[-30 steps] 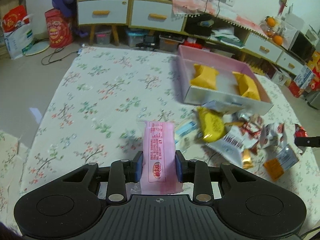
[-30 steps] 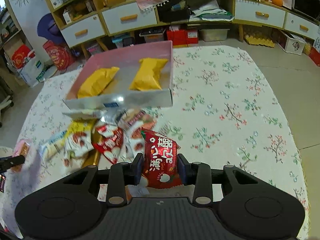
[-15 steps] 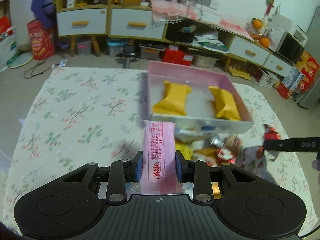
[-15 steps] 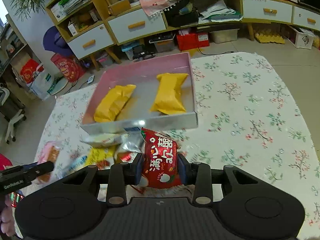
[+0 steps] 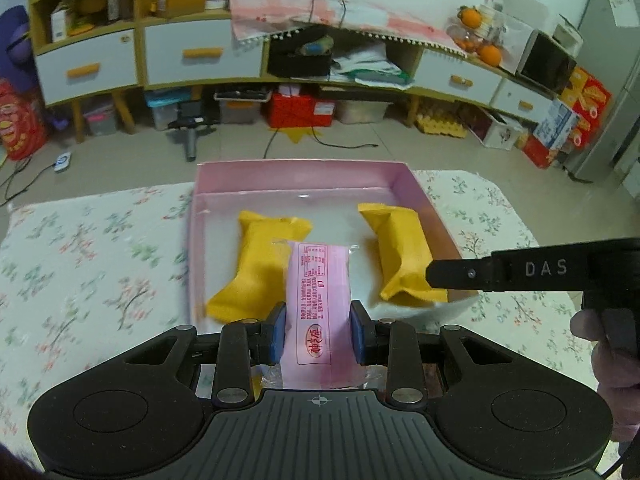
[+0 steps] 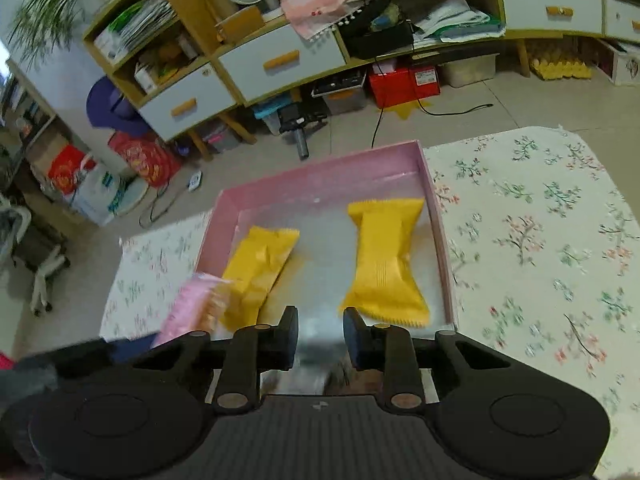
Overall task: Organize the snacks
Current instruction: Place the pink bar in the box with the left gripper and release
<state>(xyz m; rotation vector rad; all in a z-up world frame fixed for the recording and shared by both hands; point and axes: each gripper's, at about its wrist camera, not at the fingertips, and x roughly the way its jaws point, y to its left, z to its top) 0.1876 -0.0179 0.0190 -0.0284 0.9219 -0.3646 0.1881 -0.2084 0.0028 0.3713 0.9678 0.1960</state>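
A pink snack packet [image 5: 318,300] with red print is held upright over the near edge of a pink box [image 5: 304,174], where two yellow packets [image 5: 262,268] [image 5: 400,254] are laid side by side.

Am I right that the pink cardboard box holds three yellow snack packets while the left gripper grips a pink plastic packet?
No: the left wrist view shows two yellow snack packets in the pink cardboard box, not three; the left gripper does grip the pink plastic packet.

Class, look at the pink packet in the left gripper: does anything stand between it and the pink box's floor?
No lid or barrier. The pink packet hangs over the open pink box; only the left yellow packet seems to lie partly beneath it, with bare floor beside.
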